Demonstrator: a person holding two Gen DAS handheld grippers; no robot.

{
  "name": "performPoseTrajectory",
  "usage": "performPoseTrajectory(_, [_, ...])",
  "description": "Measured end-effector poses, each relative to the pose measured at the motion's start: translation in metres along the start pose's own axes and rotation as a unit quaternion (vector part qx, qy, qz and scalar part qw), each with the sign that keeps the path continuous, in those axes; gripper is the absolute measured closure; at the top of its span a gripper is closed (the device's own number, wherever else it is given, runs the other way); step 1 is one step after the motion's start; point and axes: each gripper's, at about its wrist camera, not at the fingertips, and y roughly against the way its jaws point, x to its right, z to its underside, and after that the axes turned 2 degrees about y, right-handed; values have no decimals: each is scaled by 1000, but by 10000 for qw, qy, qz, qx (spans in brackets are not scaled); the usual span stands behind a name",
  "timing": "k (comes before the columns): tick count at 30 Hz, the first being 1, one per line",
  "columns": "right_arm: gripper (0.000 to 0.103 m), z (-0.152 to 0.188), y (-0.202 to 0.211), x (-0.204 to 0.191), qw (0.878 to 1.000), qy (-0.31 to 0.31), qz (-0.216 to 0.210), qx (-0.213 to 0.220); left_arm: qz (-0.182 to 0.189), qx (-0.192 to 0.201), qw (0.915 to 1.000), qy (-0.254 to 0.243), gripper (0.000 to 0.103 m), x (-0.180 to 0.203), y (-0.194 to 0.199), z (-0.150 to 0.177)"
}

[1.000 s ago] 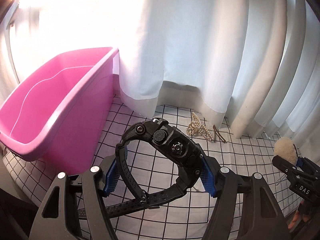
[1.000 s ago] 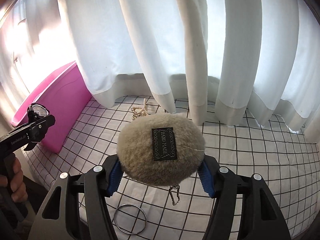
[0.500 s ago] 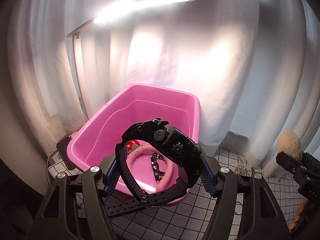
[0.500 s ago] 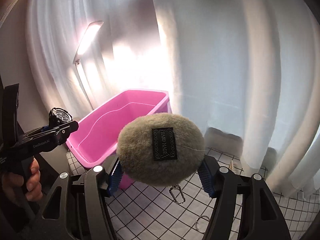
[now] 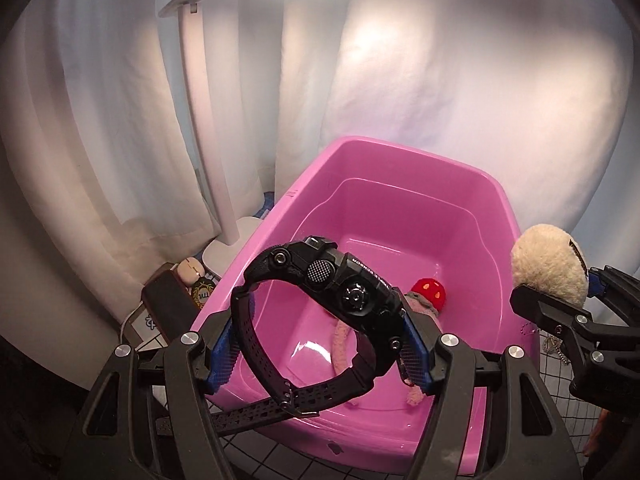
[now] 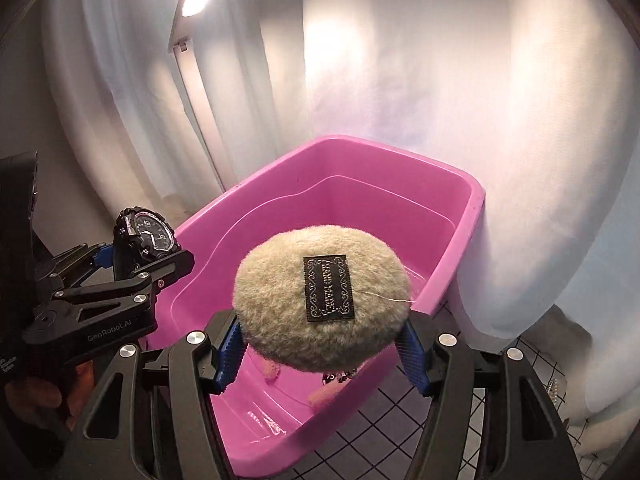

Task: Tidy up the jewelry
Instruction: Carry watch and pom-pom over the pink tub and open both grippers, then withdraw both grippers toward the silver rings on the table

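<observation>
My left gripper (image 5: 320, 354) is shut on a black sports watch (image 5: 340, 296) and holds it above the near part of the pink tub (image 5: 400, 168). It also shows in the right wrist view (image 6: 144, 236). My right gripper (image 6: 322, 354) is shut on a beige fluffy pom-pom charm (image 6: 288, 320) with a black label, over the tub's (image 6: 472, 216) near edge. The pom-pom (image 5: 548, 264) shows at the right of the left wrist view. In the tub lie a pink fuzzy band (image 5: 344, 340) and a red piece (image 5: 430, 290).
A white lamp (image 5: 208, 128) stands left of the tub, with small items (image 5: 188, 280) at its base. White curtains (image 6: 480, 100) hang behind. The grid-patterned cloth (image 6: 400, 408) lies under the tub, with a bit of jewelry (image 6: 554, 388) at the right.
Both grippers have swung left from the cloth to above the pink tub, each still holding its item. The tub now fills the middle of both views.
</observation>
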Motion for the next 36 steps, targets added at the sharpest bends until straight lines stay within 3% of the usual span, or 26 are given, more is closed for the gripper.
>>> performPoseTrajectory(12, [39,-13,-53,4,9981,38,408,-461,-35,-276,9994,-228,36,-2,-43,2])
performPoseTrajectory(13, [38,-13,-56,4,9977,36,429,-526,-59,-215,9994,-262,34,-2,-42,2])
performPoseTrajectory(16, [36,-11,-60,7,9962,33,553,-672,-212,66,9988,-427,14,1,-35,1])
performPoseTrajectory(22, [35,-13,-55,6,9945,156,827,-624,-272,92,9978,-599,13,4,-33,2])
performPoseTrajectory(31, [34,-13,-55,3,9898,405,1148,-746,-134,141,9990,-405,13,-3,-25,4])
performPoseTrajectory(36, [31,-12,-55,6,9946,238,717,-711,-131,178,9991,-369,13,-6,-22,5])
